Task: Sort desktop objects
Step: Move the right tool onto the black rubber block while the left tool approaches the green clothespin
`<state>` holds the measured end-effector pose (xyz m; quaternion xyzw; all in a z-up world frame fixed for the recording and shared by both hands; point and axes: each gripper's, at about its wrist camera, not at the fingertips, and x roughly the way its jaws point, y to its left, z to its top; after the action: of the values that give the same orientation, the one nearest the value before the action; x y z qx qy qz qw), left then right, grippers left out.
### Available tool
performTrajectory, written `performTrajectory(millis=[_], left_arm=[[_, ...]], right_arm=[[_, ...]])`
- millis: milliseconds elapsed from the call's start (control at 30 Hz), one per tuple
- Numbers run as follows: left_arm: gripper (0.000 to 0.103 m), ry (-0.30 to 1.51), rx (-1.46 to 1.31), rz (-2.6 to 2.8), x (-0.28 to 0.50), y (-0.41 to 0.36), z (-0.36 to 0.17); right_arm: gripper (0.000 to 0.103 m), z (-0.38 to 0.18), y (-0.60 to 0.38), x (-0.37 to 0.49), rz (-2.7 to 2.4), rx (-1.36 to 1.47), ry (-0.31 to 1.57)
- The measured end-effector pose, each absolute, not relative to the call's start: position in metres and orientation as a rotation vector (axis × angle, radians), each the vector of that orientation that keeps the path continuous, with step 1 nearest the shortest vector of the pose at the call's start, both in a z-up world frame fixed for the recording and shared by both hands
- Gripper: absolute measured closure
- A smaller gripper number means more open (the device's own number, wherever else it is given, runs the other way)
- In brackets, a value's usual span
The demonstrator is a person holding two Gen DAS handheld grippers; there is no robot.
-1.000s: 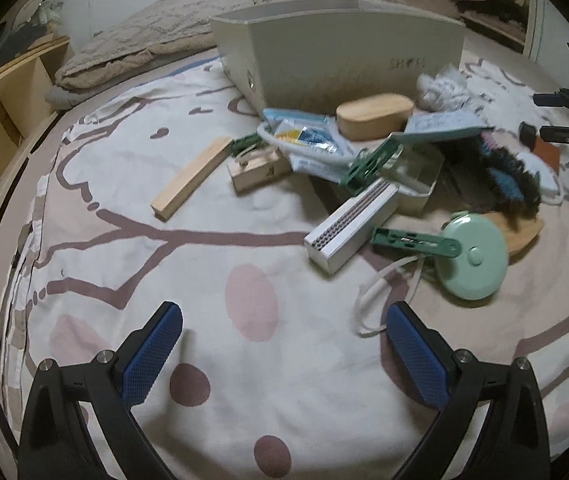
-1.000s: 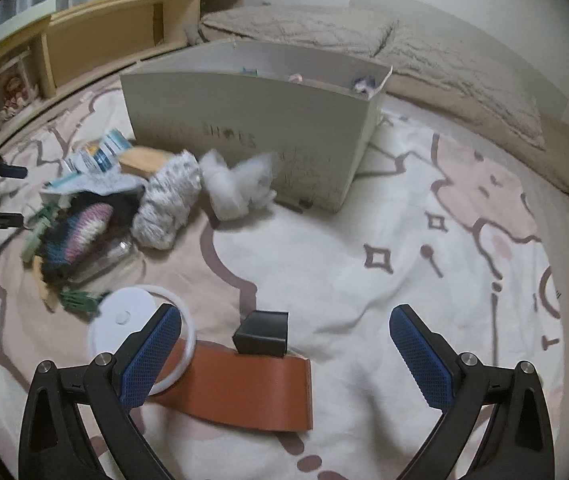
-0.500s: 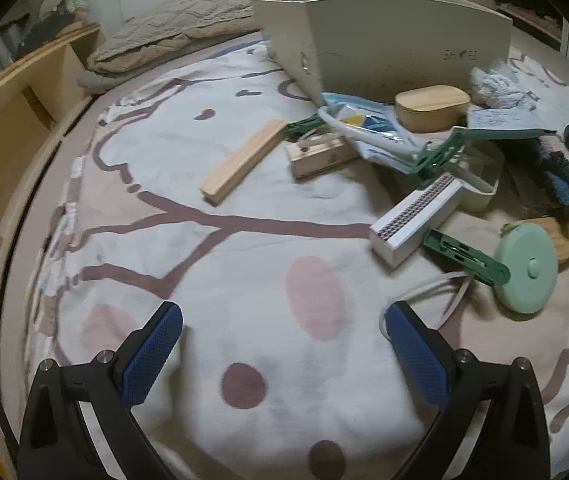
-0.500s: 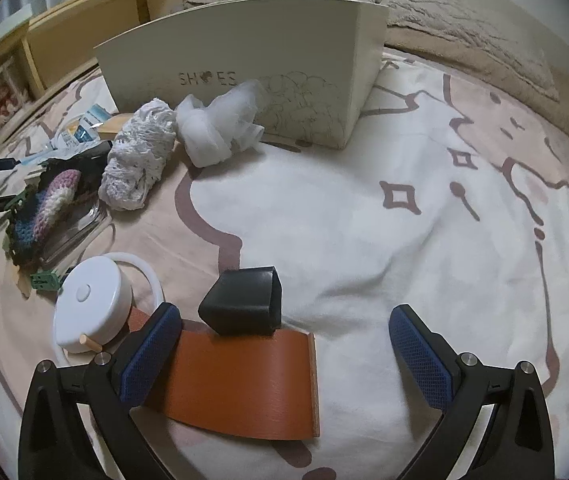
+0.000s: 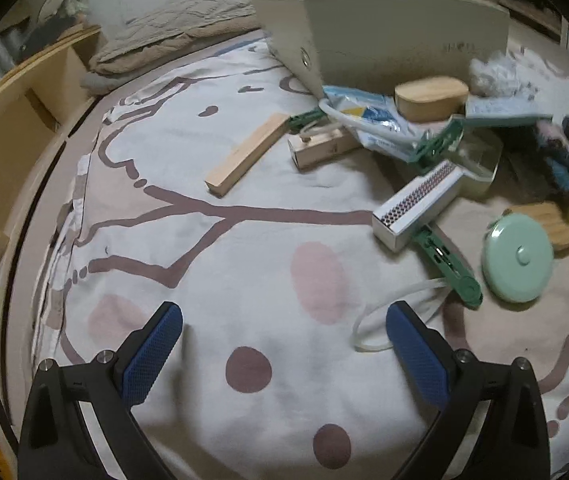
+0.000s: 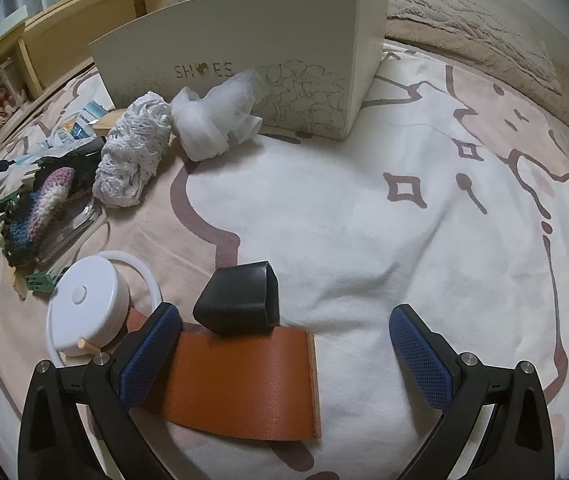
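A cream shoe box stands on a patterned bedsheet with clutter in front of it. The left wrist view shows a wooden block, a white harmonica-like bar, a mint round tape measure, green clips and a wooden oval case. My left gripper is open above bare sheet. My right gripper is open low over an orange leather piece, with a black holder just ahead between the fingers. A white round tape measure lies to its left.
White knit cloth, gauzy white fabric and a striped crochet piece lie before the box. A wooden bed frame runs along the left. Pillows lie behind the box. Open sheet spreads to the right of the right gripper.
The left gripper has swung left and drawn nearer the sheet, shifting the clutter to the right of its view. The right gripper has moved forward and down toward the black holder and orange leather.
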<state>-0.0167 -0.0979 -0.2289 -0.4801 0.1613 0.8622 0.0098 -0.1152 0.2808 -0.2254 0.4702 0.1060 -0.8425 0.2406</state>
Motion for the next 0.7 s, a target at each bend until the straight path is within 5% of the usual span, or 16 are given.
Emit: performTrajectory(millis=[700], left_arm=[[0.000,0.559,-1.643,2.883,-0.009,-0.144,-0.218]], right_arm=[[0.000,-0.222,0.284,-0.120,-2.339,1.316,0.289]])
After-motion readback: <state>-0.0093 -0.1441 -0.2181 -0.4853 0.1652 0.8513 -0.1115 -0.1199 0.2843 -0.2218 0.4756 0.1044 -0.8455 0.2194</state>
